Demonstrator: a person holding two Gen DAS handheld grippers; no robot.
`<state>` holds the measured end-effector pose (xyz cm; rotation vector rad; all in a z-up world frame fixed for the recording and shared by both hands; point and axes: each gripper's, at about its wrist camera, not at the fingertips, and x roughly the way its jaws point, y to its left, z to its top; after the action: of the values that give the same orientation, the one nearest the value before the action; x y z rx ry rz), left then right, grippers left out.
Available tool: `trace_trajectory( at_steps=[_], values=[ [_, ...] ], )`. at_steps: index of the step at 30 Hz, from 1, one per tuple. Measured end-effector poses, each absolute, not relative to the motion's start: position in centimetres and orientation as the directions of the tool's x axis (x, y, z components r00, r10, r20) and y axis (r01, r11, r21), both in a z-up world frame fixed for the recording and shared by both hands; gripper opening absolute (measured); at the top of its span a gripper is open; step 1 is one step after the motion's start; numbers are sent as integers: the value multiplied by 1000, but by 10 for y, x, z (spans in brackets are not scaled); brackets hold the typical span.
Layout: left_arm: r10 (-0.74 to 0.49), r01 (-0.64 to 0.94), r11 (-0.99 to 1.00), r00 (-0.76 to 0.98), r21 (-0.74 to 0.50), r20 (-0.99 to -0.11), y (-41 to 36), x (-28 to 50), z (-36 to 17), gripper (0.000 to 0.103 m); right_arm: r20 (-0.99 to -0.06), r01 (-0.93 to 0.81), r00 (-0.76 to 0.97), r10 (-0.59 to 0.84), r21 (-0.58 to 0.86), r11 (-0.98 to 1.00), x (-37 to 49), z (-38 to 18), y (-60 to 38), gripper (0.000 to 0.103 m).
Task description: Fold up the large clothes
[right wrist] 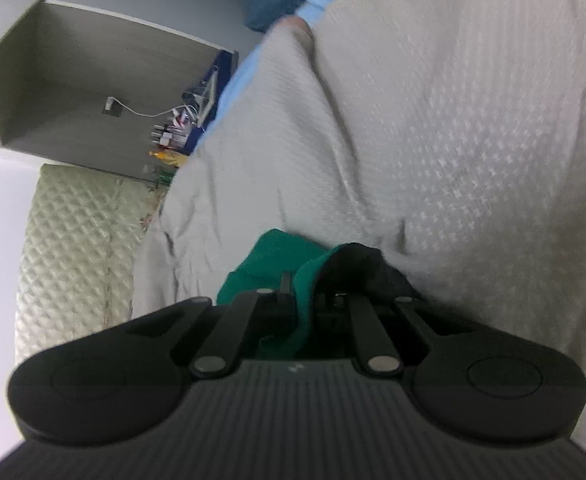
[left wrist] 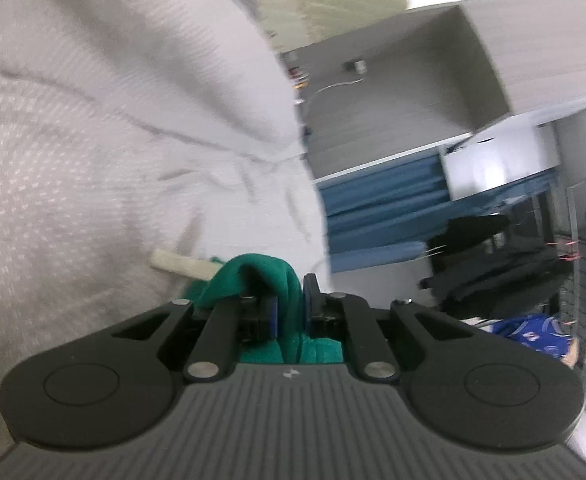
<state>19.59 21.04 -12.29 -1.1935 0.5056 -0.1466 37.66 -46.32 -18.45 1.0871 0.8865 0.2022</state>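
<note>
A green garment [left wrist: 253, 276] is pinched in my left gripper [left wrist: 291, 300], bunched over the left finger and hanging down between the blue pads. Its cream-coloured cuff or trim [left wrist: 181, 264] sticks out to the left. In the right wrist view the same green garment [right wrist: 277, 256] is clamped in my right gripper [right wrist: 303, 296], with a dark lining or fold [right wrist: 357, 264] draped over the right finger. Both grippers hang just above a white textured bedspread [left wrist: 93, 160], which fills most of each view [right wrist: 453, 140]. Both pictures are tilted and blurred.
A grey cupboard niche [left wrist: 393, 92] and blue curtains [left wrist: 385, 204] stand beyond the bed. Dark clothes [left wrist: 505, 264] hang at the right. A quilted cream headboard [right wrist: 77, 248] and a light blue sheet edge [right wrist: 237, 88] border the bedspread, with small bottles [right wrist: 173, 136] on a shelf.
</note>
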Motion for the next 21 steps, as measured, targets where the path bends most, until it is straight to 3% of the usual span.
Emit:
trace_trajectory(
  at_steps=[6,12,13,14,15,16,17,19,21],
  values=[
    [-391,-232,338,847,-912,-361,212,217,-158,14,-510,253,647,567,845,471,386,-191,-462,8],
    [-384,-223,403,839,-888,-385,205,218,-141,16,-489,214,651,581,852,477,378,-184,-464,10],
    [-384,-215,421,838,-881,-388,203,218,-136,23,-488,206,654,579,851,484,375,-180,-465,12],
    [-387,-201,438,837,-876,-386,202,217,-130,46,-488,197,657,574,846,495,371,-174,-463,17],
    [-390,-190,447,838,-874,-382,199,216,-123,62,-488,188,661,570,843,504,368,-169,-461,20],
    [-392,-167,458,844,-873,-367,195,213,-114,88,-485,175,665,568,841,512,364,-163,-459,30],
    [-384,-141,476,855,-868,-350,192,209,-104,94,-474,157,671,570,842,516,358,-157,-459,45],
    [-384,-83,505,870,-859,-310,185,202,-82,94,-439,103,690,576,847,522,345,-140,-457,66],
    [-387,-33,550,875,-834,-290,179,191,-61,94,-415,54,703,577,841,539,333,-124,-453,69]
  ],
)
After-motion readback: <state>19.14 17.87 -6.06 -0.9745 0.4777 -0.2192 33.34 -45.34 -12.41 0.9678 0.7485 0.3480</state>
